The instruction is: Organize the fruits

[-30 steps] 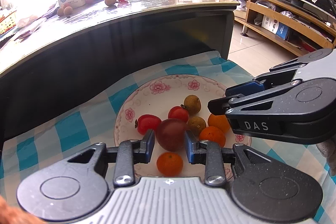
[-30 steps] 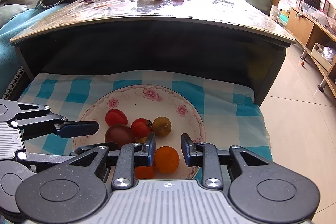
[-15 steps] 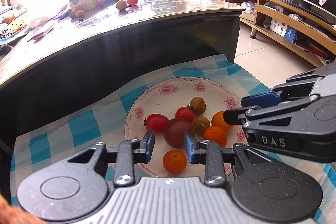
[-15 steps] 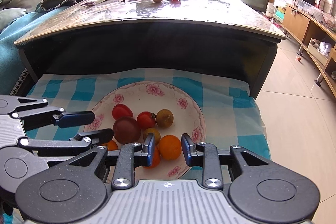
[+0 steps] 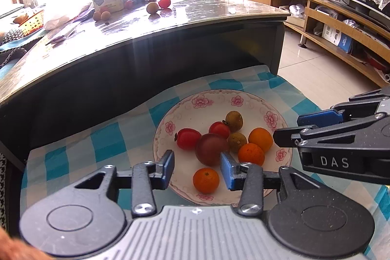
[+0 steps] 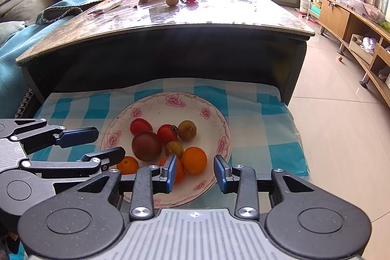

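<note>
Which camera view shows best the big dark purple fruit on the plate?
The left wrist view: the dark purple fruit lies almost unobstructed near the middle. In the right wrist view the same fruit is also whole, but sits off to the left side.

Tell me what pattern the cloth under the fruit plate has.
The cloth has blue-and-white checks, clearest in the right wrist view.

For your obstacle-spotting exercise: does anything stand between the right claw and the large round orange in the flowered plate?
Nothing visible does. The right claw, jaws opening and empty, hangs just above the large round orange on the flowered plate. A second orange sits beside it, behind the claw's left finger.
</note>
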`<action>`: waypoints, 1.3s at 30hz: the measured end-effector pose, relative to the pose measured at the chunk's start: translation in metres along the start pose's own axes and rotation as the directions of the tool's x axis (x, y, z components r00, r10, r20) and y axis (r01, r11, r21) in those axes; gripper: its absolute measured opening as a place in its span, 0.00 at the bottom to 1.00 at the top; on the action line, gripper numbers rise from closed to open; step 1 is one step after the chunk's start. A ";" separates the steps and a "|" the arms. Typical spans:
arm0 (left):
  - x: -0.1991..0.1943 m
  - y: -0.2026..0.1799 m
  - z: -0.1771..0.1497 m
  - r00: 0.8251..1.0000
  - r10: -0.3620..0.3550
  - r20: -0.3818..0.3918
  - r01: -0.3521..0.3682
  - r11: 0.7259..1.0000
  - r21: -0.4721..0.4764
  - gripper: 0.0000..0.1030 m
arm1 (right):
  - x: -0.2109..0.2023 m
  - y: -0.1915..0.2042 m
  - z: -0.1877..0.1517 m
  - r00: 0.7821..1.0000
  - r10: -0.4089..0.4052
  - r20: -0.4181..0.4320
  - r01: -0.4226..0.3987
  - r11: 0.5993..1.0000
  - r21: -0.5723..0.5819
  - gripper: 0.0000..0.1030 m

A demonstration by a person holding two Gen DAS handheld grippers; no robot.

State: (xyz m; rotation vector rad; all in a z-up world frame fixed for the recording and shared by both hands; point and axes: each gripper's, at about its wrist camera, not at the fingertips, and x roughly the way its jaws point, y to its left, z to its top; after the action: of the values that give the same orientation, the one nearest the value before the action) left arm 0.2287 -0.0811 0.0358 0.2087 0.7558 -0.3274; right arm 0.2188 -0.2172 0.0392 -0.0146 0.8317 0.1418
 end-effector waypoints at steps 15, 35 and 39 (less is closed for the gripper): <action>-0.015 -0.001 -0.008 0.996 0.085 0.004 -0.085 0.996 -0.012 0.73 | -0.018 0.002 -0.012 1.000 0.004 0.005 -0.004 1.000 0.024 0.29; -0.039 -0.003 -0.025 0.988 0.151 0.009 -0.151 0.987 -0.052 0.94 | -0.048 0.011 -0.035 1.000 0.018 0.018 -0.019 0.999 0.030 0.30; -0.044 -0.004 -0.029 0.987 0.162 0.007 -0.161 0.985 -0.064 0.98 | -0.051 0.011 -0.038 1.000 0.019 0.016 -0.020 0.999 0.045 0.30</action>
State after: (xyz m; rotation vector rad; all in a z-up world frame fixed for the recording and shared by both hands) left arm 0.1788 -0.0661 0.0458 0.2071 0.7308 -0.1508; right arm 0.1550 -0.2148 0.0515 0.0376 0.8194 0.1414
